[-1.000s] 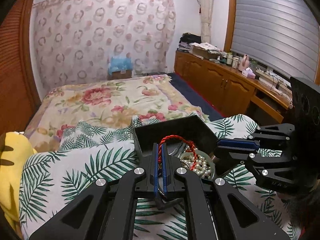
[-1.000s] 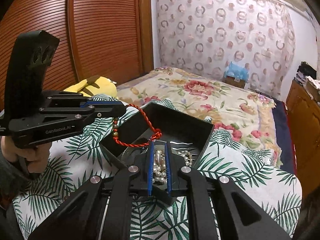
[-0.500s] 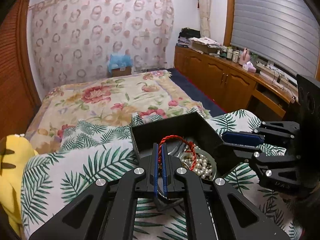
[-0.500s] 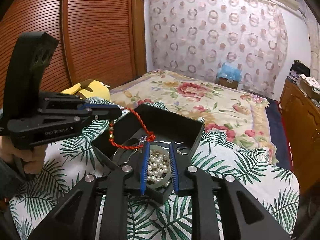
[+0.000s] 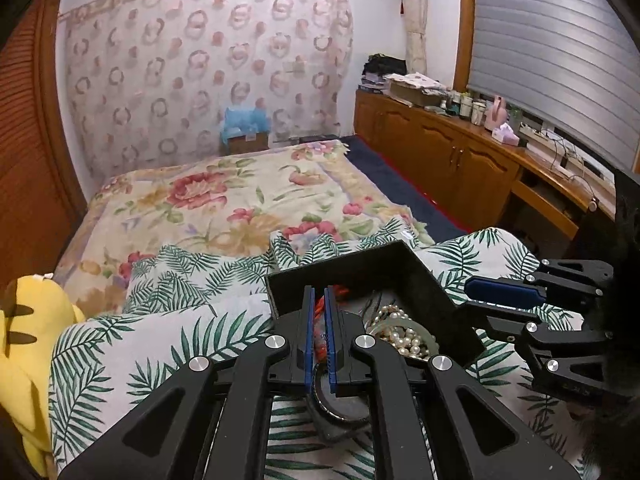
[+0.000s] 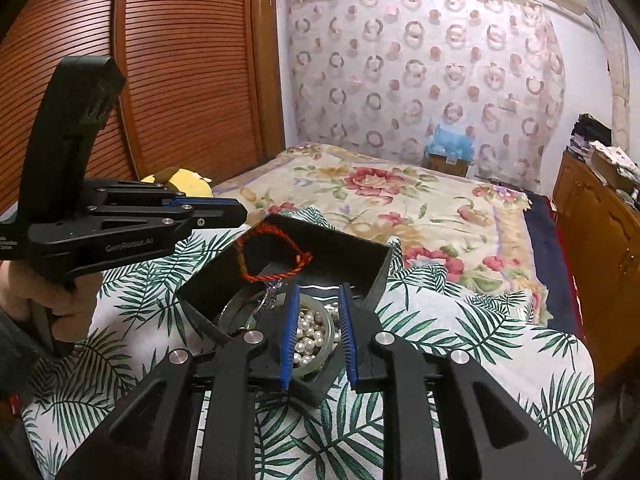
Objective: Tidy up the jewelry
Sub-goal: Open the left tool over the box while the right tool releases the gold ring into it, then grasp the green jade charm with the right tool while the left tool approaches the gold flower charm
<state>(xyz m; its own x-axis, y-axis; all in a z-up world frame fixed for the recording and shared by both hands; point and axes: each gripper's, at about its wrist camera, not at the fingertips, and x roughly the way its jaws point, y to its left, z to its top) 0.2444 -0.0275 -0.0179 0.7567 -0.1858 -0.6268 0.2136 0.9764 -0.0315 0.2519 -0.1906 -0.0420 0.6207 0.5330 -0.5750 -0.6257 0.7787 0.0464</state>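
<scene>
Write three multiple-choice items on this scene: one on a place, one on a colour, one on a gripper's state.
1. Where do the pearls lie?
A. In a round dish inside the black box
B. On the flowered bedspread
C. On the wooden cabinet

2. What colour is the cord bracelet?
A. Green
B. Red
C. White

3. How does the right gripper stand?
A. Shut on the pearls
B. Shut on the box wall
C. Open, above the pearls

Answers:
1 A, the beads fill the dish in the box.
2 B, the braided loop is red.
3 C, a wide gap shows between its blue pads.
</scene>
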